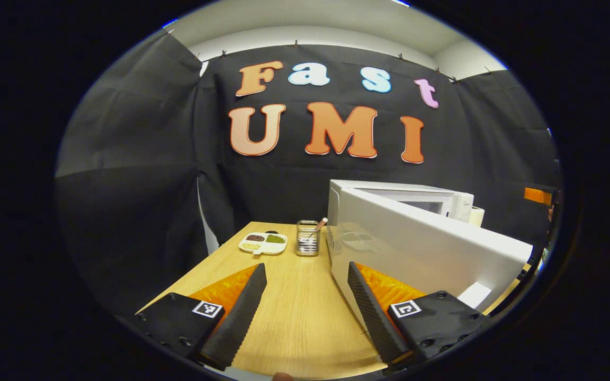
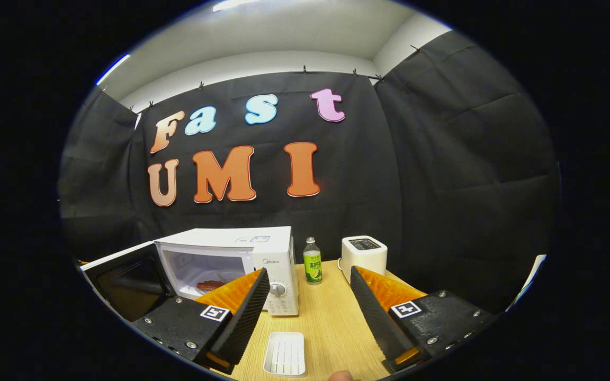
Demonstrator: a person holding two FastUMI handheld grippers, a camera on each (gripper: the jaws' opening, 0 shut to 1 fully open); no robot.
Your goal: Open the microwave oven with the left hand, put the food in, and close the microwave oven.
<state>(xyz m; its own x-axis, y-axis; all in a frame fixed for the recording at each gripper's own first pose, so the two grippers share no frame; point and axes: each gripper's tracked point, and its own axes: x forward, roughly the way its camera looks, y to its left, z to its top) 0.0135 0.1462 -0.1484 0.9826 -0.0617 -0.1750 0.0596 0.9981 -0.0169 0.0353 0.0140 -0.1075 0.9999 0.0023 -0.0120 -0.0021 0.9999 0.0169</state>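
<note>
The white microwave oven (image 2: 262, 254) stands on the wooden table with its door (image 2: 125, 280) swung wide open to the left. A piece of brownish food (image 2: 211, 286) lies inside its lit chamber. In the left gripper view the door's white outer face (image 1: 421, 248) is right in front. My left gripper (image 1: 307, 307) is open just beside the door's near edge, with nothing between its fingers. My right gripper (image 2: 307, 312) is open and holds nothing, in front of the oven's control panel. An empty white tray (image 2: 285, 353) lies on the table below it.
A divided white dish of foods (image 1: 263, 243) and a wire holder with a utensil (image 1: 307, 238) sit at the far end of the table (image 1: 294, 312). A green-labelled bottle (image 2: 312, 260) and a white toaster (image 2: 364, 258) stand right of the oven.
</note>
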